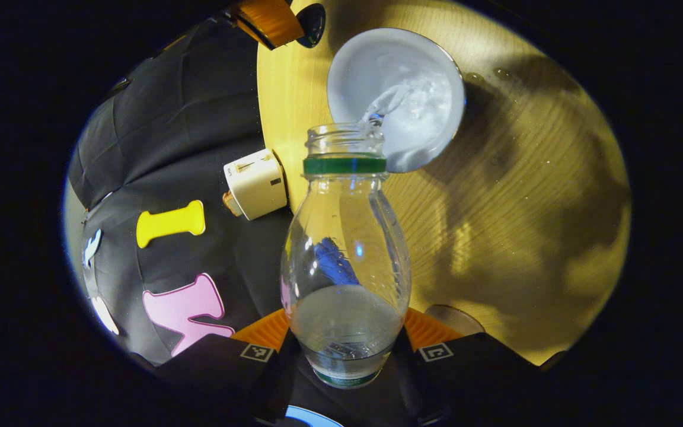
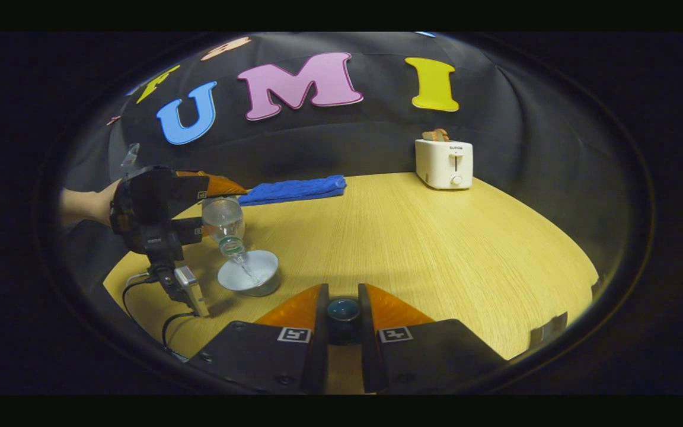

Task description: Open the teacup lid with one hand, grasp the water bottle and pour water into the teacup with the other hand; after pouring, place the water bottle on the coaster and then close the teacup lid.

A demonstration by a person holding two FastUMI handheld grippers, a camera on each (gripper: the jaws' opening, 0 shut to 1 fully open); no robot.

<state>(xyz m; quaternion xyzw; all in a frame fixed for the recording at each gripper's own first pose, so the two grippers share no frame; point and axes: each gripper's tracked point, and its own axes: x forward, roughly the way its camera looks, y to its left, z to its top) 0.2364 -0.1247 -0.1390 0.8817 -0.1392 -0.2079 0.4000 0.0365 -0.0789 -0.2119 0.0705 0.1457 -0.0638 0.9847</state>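
A clear water bottle (image 1: 346, 249) with a green neck ring lies tilted between the fingers of my left gripper (image 1: 347, 329), which is shut on it. Water runs from its mouth into the white teacup (image 1: 398, 95) on the wooden table. The bottle is partly full. In the right gripper view the same bottle (image 2: 223, 218) leans over the teacup (image 2: 249, 274), held by my left gripper (image 2: 214, 207) and a hand. My right gripper (image 2: 342, 290) is shut on the dark knob of the teacup lid (image 2: 342, 311), held above the table to the cup's right. The lid (image 1: 312, 24) also shows beyond the cup.
A white toaster (image 2: 443, 163) stands at the table's (image 2: 436, 249) back edge. A folded blue cloth (image 2: 294, 190) lies at the back behind the bottle. A round grey disc (image 1: 454, 317) lies beside my left gripper's finger. Cables hang at the table's left edge.
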